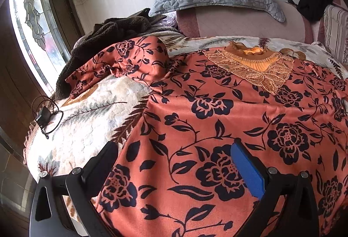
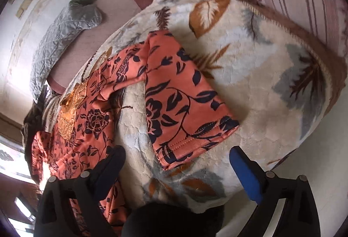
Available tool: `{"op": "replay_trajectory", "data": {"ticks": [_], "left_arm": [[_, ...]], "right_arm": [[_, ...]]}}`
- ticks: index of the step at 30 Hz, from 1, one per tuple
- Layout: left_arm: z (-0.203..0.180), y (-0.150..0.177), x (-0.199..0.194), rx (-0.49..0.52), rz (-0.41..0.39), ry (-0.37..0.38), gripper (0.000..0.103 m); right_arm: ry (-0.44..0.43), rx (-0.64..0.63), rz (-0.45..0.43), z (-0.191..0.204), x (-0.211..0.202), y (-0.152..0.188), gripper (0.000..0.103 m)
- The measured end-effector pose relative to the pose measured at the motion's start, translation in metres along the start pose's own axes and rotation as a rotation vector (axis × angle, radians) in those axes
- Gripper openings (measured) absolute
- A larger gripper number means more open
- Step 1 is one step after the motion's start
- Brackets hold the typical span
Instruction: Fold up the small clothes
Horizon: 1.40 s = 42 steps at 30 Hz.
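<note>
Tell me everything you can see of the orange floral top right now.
The orange floral top looks like soft, plush fabric, coral with black roses and vines, with a ribbed amber collar and beaded lace yoke. It lies front-up and unfolded on the leaf-print blanket. Both sleeves are spread out, one by the dark brown garment. No gripper touches it.

Both wrist views close, angled down, sharing floral top (image 1: 217, 106) on blanket (image 2: 271, 85)

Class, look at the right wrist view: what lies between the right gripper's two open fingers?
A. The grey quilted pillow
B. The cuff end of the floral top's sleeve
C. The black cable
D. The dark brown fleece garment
B: the sleeve cuff lies between the open right gripper fingers.
</note>
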<state>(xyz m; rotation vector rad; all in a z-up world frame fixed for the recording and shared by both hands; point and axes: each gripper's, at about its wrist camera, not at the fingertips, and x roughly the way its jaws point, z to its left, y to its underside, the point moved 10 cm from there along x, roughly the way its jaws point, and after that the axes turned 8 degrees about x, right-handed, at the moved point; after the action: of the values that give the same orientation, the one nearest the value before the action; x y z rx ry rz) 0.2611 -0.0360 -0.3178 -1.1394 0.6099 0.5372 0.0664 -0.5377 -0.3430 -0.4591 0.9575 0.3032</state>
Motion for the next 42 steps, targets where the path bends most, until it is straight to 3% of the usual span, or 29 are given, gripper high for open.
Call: {"op": "replay_trajectory", "data": {"ticks": [2, 4, 7, 9, 10, 13, 15, 18, 21, 22, 23, 25, 27, 30, 36, 40, 42], "left_arm": [[-0.004, -0.003, 0.004, 0.017, -0.006, -0.015, 0.103], [-0.007, -0.003, 0.005, 0.036, -0.011, -0.015, 0.103], [-0.008, -0.004, 0.004, 0.041, -0.021, -0.01, 0.103], [-0.009, -0.005, 0.004, 0.042, -0.025, -0.01, 0.103], [-0.009, -0.005, 0.004, 0.043, -0.027, -0.011, 0.103], [-0.009, -0.005, 0.005, 0.053, -0.027, -0.018, 0.103], [-0.009, -0.005, 0.004, 0.055, -0.03, -0.021, 0.103], [-0.008, -0.005, 0.005, 0.051, -0.031, -0.022, 0.103], [-0.006, -0.006, 0.006, 0.04, -0.03, -0.023, 0.103], [-0.006, -0.006, 0.006, 0.036, -0.03, -0.021, 0.103], [-0.006, -0.006, 0.007, 0.032, -0.03, -0.019, 0.103], [-0.006, -0.007, 0.007, 0.028, -0.031, -0.014, 0.103], [-0.006, -0.008, 0.007, 0.024, -0.032, -0.007, 0.103], [-0.008, -0.009, 0.007, 0.025, -0.036, 0.0, 0.103], [-0.009, -0.012, 0.001, 0.027, -0.057, 0.001, 0.103], [-0.005, -0.012, 0.002, 0.01, -0.049, 0.008, 0.103], [-0.004, -0.013, 0.004, -0.001, -0.041, 0.014, 0.103]], "right_arm": [[-0.049, 0.069, 0.069, -0.001, 0.019, 0.006, 0.076], [-0.048, 0.116, 0.128, -0.002, 0.036, 0.014, 0.07], [-0.024, 0.112, 0.094, 0.002, 0.041, 0.009, 0.069], [-0.006, 0.07, 0.064, 0.008, 0.04, 0.002, 0.043], [0.018, 0.043, 0.059, 0.009, 0.041, -0.002, 0.019], [0.074, 0.005, -0.001, 0.012, 0.034, -0.028, 0.009], [0.13, -0.044, -0.098, 0.016, 0.019, -0.062, 0.008], [0.247, -0.05, -0.329, 0.013, -0.026, -0.135, 0.008], [0.334, 0.06, -0.597, -0.004, -0.091, -0.204, 0.012], [0.326, 0.096, -0.652, -0.008, -0.107, -0.216, 0.024], [0.31, 0.127, -0.68, -0.01, -0.117, -0.225, 0.058], [0.25, 0.176, -0.699, -0.015, -0.127, -0.229, 0.103], [0.182, 0.173, -0.727, -0.013, -0.129, -0.221, 0.103], [0.077, 0.131, -0.584, 0.003, -0.094, -0.197, 0.103], [-0.113, 0.046, -0.303, 0.068, -0.014, -0.118, 0.101], [-0.252, 0.043, -0.144, 0.109, 0.016, -0.067, 0.089], [-0.297, 0.02, -0.084, 0.136, 0.029, -0.043, 0.078]]}}
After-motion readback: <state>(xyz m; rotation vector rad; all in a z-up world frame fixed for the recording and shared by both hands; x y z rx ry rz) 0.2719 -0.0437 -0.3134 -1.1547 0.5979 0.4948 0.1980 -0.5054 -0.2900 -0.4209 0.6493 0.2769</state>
